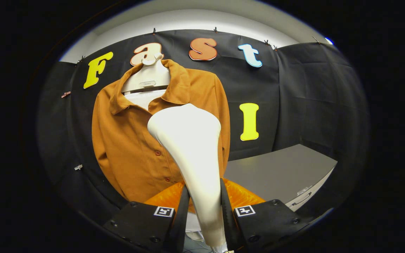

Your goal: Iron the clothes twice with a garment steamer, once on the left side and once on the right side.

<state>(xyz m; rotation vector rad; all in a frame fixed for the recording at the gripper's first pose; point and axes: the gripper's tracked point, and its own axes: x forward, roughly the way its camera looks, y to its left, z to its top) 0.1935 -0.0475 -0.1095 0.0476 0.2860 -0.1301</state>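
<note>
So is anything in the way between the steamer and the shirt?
Nothing visible. The gripper is shut on the white steamer, whose head rises just ahead of the fingers, right in front of the brown shirt hanging on its hanger.

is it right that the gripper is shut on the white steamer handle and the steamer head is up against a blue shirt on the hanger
Not quite: the shirt is orange-brown, not blue, as the gripper view shows. The rest holds: the gripper is shut on the white steamer at its handle, and the steamer head stands in front of the shirt on the hanger, though actual contact cannot be told.
</note>
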